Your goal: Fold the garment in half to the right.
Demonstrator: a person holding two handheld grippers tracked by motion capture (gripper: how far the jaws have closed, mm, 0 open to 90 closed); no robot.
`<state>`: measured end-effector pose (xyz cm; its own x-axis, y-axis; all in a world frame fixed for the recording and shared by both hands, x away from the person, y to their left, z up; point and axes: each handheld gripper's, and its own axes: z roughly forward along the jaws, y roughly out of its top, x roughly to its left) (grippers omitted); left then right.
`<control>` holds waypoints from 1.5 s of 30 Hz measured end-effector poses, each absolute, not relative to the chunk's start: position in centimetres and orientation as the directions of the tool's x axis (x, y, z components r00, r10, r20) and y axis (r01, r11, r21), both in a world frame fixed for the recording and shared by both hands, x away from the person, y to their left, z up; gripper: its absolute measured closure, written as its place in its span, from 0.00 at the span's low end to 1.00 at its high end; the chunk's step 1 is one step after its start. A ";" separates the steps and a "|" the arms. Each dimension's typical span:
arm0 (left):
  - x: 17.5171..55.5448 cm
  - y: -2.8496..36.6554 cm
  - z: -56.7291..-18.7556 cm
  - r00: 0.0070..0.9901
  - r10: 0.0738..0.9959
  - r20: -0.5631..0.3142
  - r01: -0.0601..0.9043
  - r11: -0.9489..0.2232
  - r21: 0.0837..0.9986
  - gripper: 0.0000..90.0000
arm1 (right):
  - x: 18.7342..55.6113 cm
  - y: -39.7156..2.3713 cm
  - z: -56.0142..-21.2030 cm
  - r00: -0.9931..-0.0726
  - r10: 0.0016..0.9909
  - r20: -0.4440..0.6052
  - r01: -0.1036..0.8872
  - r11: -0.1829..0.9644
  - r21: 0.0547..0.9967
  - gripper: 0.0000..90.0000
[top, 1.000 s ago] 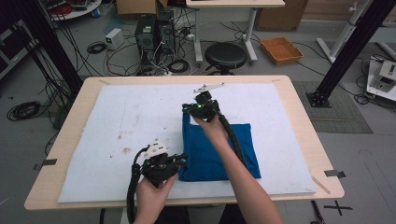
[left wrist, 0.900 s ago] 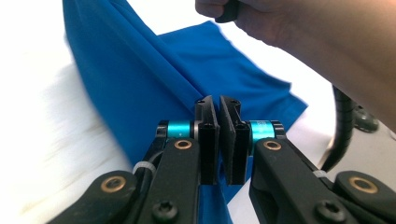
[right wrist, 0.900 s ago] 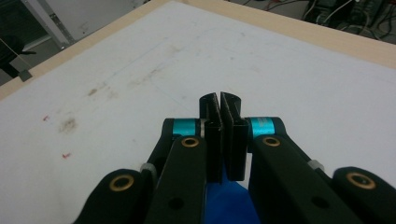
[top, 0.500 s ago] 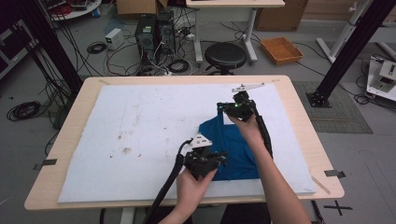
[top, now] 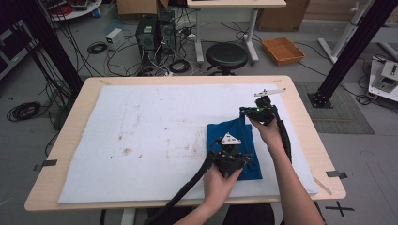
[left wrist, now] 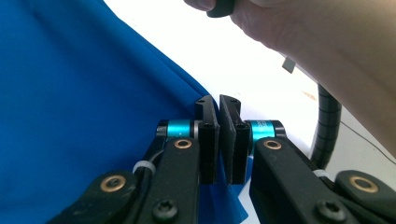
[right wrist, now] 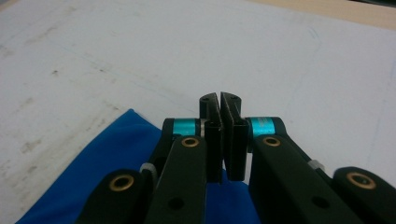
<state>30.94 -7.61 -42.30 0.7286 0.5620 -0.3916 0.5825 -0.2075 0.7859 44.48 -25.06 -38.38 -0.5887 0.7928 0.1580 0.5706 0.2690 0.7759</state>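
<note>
The blue cloth (top: 233, 145) lies folded on the white mat (top: 141, 136), toward the right side of the table and nearer your edge than the far one. It is a narrow shape running from the far end by your right hand down to the near end by your left. In the left gripper view the same blue cloth (left wrist: 84, 107) spreads flat to the left of the jaws, its edge running diagonally against the white mat (left wrist: 224, 60).

Your left gripper (top: 231, 161) sits at the near end of the cloth. Its jaws are pressed nearly together, and in the left gripper view a thin layer of blue fabric passes between them at their base, so your left gripper (left wrist: 218, 140) is pinching the cloth's edge.

Your right gripper (top: 258, 112) is at the far corner of the cloth. In the right gripper view its jaws stand almost closed, with the blue cloth (right wrist: 107, 163) reaching up under and between them, so your right gripper (right wrist: 219, 140) grips that corner too.

The wooden table (top: 307, 136) shows as a border around the mat, which carries some brownish stains (top: 126, 151) left of the cloth. Beyond the table stand a black stool (top: 227, 55) and an orange tray (top: 283, 49) on the floor.
</note>
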 end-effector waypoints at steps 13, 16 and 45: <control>30.5 -6.1 -41.5 0.803 0.486 -0.344 0.479 -0.185 0.858 0.61 | 43.2 -27.1 -39.4 -0.486 0.868 0.098 0.586 0.242 0.773 0.78; 30.5 -3.4 -40.8 0.798 0.511 -0.319 0.461 -0.176 0.870 0.60 | 41.5 -27.2 -39.6 -0.496 0.861 0.115 0.585 0.233 0.776 0.78; 29.5 11.3 -40.9 0.677 0.692 -0.250 0.471 -0.146 0.870 0.59 | 32.7 -29.8 -43.6 -0.458 0.867 0.195 0.663 0.187 0.725 0.88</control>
